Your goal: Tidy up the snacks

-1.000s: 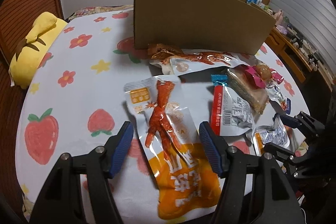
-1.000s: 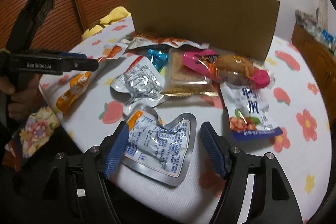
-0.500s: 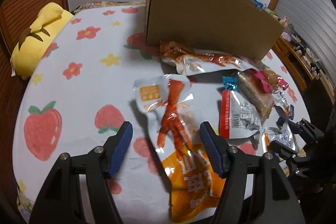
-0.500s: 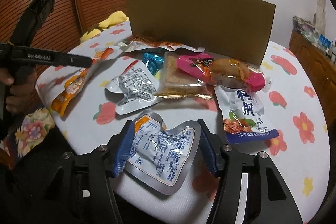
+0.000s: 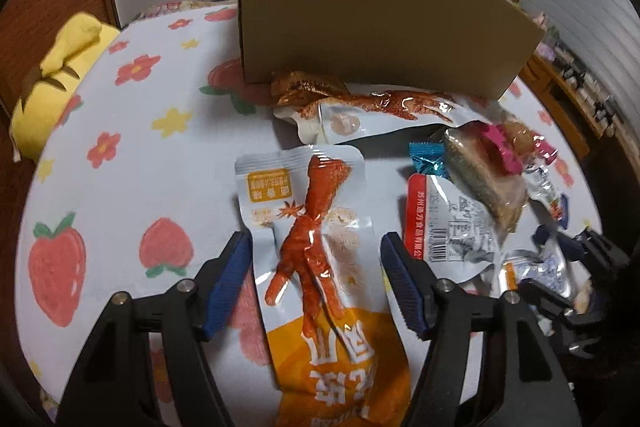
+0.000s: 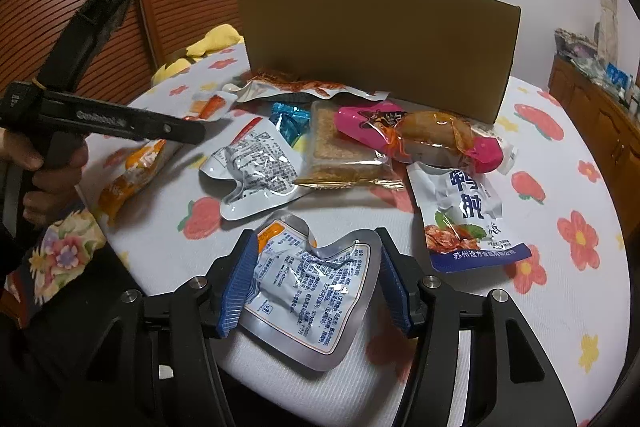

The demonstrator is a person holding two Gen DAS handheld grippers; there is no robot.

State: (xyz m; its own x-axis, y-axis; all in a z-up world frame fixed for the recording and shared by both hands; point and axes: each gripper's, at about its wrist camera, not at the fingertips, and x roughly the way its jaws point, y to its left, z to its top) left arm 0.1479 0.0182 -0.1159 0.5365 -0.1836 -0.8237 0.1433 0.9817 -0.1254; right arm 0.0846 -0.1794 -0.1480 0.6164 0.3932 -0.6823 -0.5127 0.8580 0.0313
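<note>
An orange and white chicken-foot packet (image 5: 316, 227) lies flat on the flowered tablecloth (image 5: 100, 187). My left gripper (image 5: 312, 279) straddles it, open, with a narrow gap between each blue pad and the packet's edges. A crumpled silver snack packet (image 6: 312, 291) sits near the table's front edge. My right gripper (image 6: 314, 267) is shut on it, both pads pressing its sides. In the right wrist view the left gripper (image 6: 188, 131) reaches in from the left over the orange packet (image 6: 132, 171). A tall cardboard box (image 5: 360, 19) stands behind the snacks.
More snacks lie in front of the box (image 6: 376, 43): a second chicken-foot packet (image 5: 392, 107), a blue candy (image 6: 290, 123), a wrapped cake (image 6: 344, 155), a pink packet (image 6: 420, 135), a red-edged silver packet (image 6: 256, 171) and a blue-white packet (image 6: 468, 215). A yellow plush (image 5: 60, 75) sits far left.
The right gripper's jaws have closed from wide open onto the silver packet. The left gripper shifted a little over the chicken-foot packet, which still lies between its jaws.
</note>
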